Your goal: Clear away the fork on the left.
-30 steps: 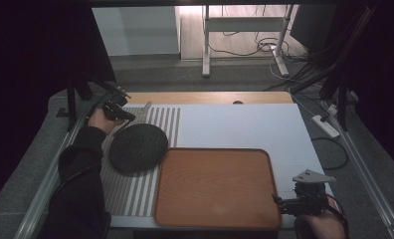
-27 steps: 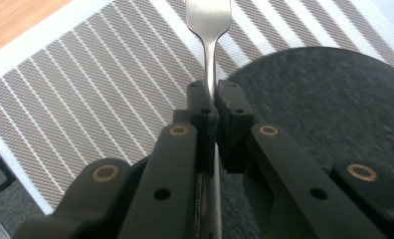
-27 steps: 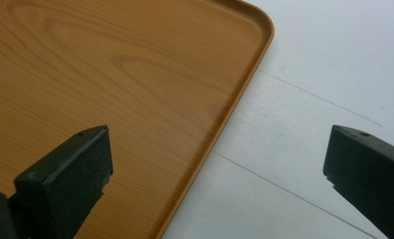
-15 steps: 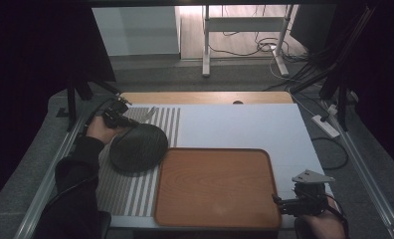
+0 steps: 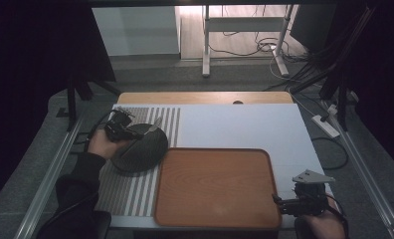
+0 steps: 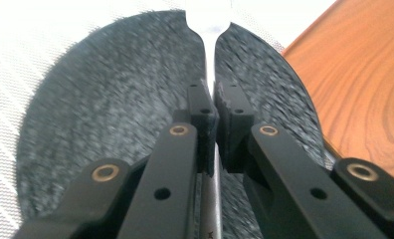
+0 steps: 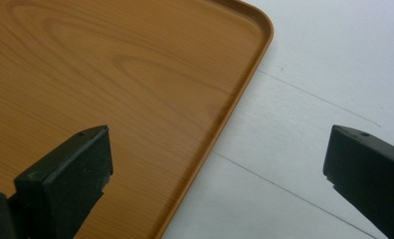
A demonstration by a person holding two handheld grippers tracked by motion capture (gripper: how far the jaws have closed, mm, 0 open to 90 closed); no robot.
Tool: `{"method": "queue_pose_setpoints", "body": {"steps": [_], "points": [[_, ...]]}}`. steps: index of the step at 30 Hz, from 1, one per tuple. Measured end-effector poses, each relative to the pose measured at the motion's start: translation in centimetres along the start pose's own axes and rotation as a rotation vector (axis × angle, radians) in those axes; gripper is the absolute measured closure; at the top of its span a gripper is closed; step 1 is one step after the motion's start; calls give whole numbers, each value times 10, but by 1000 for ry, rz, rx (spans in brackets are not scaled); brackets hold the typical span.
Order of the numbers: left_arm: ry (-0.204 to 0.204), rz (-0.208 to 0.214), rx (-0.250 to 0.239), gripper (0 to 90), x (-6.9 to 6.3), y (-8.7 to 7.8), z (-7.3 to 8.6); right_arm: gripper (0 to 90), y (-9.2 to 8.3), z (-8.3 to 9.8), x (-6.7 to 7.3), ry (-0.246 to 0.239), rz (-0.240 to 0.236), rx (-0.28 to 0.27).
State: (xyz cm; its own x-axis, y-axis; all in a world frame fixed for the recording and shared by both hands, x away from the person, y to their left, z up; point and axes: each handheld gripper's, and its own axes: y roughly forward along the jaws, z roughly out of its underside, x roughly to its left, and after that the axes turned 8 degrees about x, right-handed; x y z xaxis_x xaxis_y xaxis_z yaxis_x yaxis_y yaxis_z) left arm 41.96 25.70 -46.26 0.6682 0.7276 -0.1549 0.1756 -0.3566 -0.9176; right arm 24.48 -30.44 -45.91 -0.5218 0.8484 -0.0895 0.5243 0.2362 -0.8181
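Note:
My left gripper (image 5: 134, 133) (image 6: 214, 97) is shut on the thin handle of a silver utensil (image 5: 153, 126) (image 6: 209, 45). It holds it over a dark grey round plate (image 5: 140, 148) (image 6: 110, 114) that sits on a striped mat (image 5: 130, 196). The utensil's wider end points away from the hand, across the plate; I cannot tell whether it is a spoon or a fork. A wooden tray (image 5: 215, 186) (image 7: 110, 74) lies right of the plate. At the tray's near right corner my right gripper (image 5: 277, 201) (image 7: 217, 159) stands open, its jaws either side of the tray's rim with nothing between them.
The mat and tray lie on a white tabletop (image 5: 245, 124) (image 7: 309, 74) with a wooden strip (image 5: 205, 97) along its far edge. Metal rails (image 5: 50, 169) run along both sides. Cables and a desk frame (image 5: 245, 30) are on the floor beyond.
The left hand has moved toward the near side with the utensil, from the mat's far left corner to over the plate. The right gripper has stayed put.

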Motion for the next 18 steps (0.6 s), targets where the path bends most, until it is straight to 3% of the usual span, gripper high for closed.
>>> {"method": "queue_pose_setpoints", "body": {"steps": [8, 18], "points": [[-4, 25, 32, 853, -25, 10, 15, 0, -1, 0, 1, -7, 6, -2], [-14, 40, 31, 853, -62, 12, 23, 0, -1, 0, 2, -14, 7, -2]]}}
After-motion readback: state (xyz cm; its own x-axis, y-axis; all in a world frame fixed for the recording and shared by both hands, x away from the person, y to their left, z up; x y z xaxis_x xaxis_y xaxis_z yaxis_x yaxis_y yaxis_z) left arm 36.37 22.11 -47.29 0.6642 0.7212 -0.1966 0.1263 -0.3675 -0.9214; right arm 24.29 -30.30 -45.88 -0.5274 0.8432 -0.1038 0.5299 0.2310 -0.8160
